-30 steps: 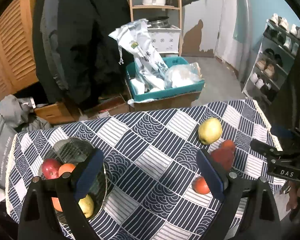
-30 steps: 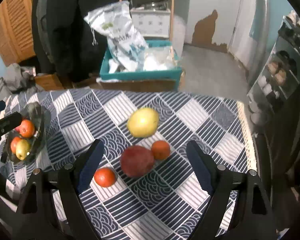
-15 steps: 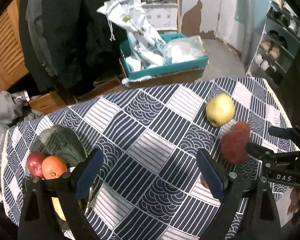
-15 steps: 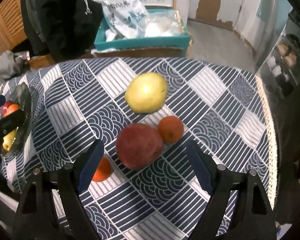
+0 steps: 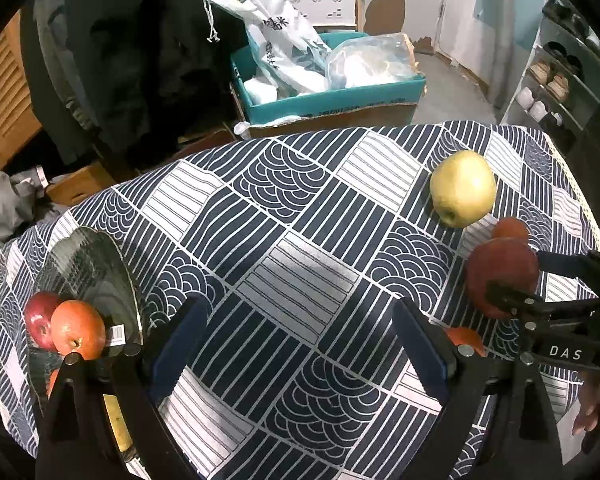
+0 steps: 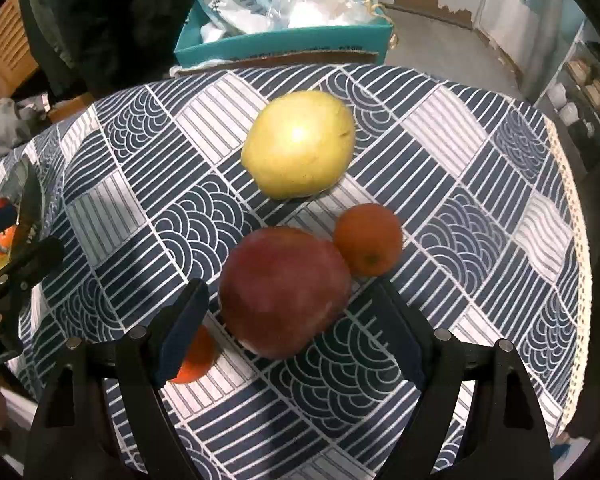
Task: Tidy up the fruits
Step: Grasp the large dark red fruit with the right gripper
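The navy and white patterned cloth (image 6: 452,184) on the table looks matt and woven, with a cream lace-like edge. The large yellow-green fruit (image 6: 298,146) has a smooth, slightly glossy skin with one bright spot of light. The big red fruit (image 6: 284,290) looks more dull and matt. The small orange fruit (image 6: 368,238) has a finely dimpled skin. The dark glass bowl (image 5: 90,268) is shiny and ribbed. The teal cardboard box (image 5: 328,98) is matt, and the clear plastic bag (image 5: 370,60) inside it is glossy and wrinkled.

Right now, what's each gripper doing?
Left gripper: open, holding nothing.
Right gripper: open, fingers either side of the red apple, not closed on it.
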`<state>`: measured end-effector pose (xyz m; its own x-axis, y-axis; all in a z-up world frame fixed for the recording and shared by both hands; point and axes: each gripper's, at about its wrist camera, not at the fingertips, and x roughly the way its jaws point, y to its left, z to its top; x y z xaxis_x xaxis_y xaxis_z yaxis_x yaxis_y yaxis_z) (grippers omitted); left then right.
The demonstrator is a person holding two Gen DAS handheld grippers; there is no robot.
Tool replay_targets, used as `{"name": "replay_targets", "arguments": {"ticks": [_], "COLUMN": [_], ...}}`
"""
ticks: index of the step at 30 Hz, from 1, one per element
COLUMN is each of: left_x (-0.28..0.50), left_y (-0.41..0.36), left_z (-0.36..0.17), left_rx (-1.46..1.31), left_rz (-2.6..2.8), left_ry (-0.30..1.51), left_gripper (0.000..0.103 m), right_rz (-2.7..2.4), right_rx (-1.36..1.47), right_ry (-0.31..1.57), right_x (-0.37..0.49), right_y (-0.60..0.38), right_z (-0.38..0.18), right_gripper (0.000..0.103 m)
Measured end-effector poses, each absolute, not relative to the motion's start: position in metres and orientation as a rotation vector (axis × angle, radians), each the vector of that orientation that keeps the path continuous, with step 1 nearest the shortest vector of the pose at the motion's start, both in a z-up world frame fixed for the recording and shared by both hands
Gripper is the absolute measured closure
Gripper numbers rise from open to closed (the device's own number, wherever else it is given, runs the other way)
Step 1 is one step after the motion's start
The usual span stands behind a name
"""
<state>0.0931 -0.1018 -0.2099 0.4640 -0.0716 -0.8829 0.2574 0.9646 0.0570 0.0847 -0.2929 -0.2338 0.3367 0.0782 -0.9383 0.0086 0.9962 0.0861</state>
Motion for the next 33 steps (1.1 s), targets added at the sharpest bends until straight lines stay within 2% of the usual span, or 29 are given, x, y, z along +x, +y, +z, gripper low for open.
{"name": "replay_targets", "arguments": {"ticks": [5, 7, 8, 12, 33], "left_x": [0.095, 0.095, 0.094, 0.092, 0.060], "left_y": [-0.102, -0.102, -0.103, -0.109, -0.167], "left_z": [-0.216, -0.217, -0.217, -0.217, -0.233], "left_rx": [0.178, 0.176, 0.175, 0.168, 0.189], "left_rz": [-0.207, -0.212, -0.216, -0.244, -0.427], "left_ry": [1.087, 1.091, 1.093, 1.098, 1.165], "left_gripper": [0.008, 0.008, 0.008, 0.008, 0.008], "right_rz": [0.045, 0.044, 0.050, 0.060, 0.011], "right_rx": [0.082, 0.085, 0.090, 0.094, 0.098], "right_ry": [1.242, 1.252, 1.258, 1.261, 1.210], "right_x": [0.088, 0.088, 0.089, 0.088, 0.048], "right_y": [-0.292, -0.292, -0.293, -0.293, -0.336], "right_z": [-0.244, -0.248, -0.250, -0.251, -0.226], "right_gripper": [0.019, 0.021, 0.026, 0.028, 0.028]}}
